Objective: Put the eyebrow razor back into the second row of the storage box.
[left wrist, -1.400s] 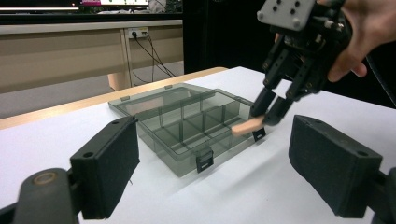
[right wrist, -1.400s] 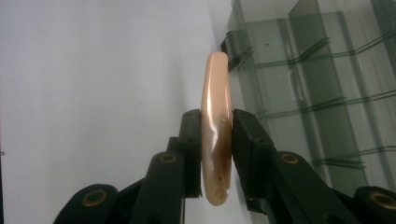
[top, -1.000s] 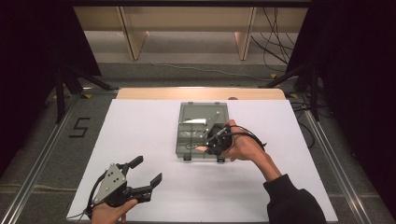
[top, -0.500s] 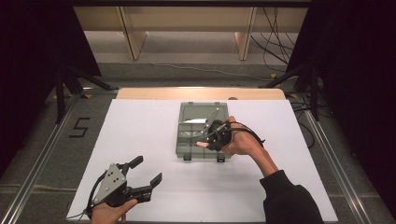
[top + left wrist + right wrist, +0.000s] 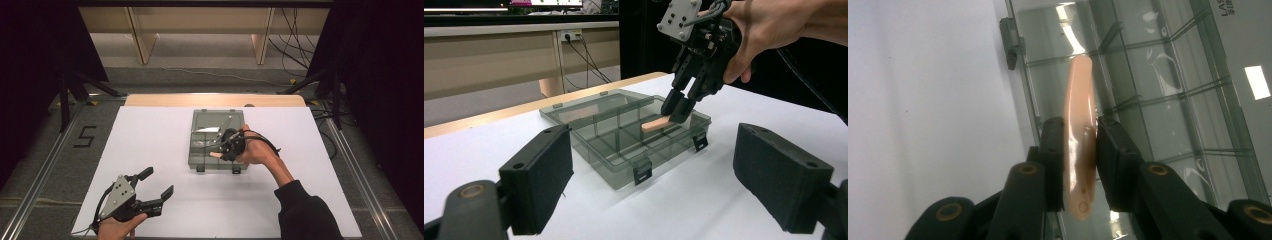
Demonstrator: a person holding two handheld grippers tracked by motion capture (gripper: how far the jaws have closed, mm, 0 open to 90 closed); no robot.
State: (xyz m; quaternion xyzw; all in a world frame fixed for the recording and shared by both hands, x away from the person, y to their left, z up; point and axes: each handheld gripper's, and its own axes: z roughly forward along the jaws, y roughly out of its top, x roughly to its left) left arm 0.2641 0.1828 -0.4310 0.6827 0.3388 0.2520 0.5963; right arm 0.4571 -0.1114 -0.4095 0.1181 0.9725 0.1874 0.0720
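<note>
Now the right claw (image 5: 1079, 145) grips a flat peach-coloured plastic stick (image 5: 1079, 125) over the smoky clear compartment box (image 5: 200, 150) — placing step, judged. Next: lower, release. Left claw (image 5: 150, 187) wide, idle on the white surface (image 5: 150, 135).

Glossy clear plastic box (image 5: 216, 140), smooth pink stick (image 5: 1080, 135), matt tabletop (image 5: 150, 145)

Each black hand-held gripper (image 5: 159, 186) carries a grey screwed plate and trailing cable; dark sleeve (image 5: 305, 212).
</note>
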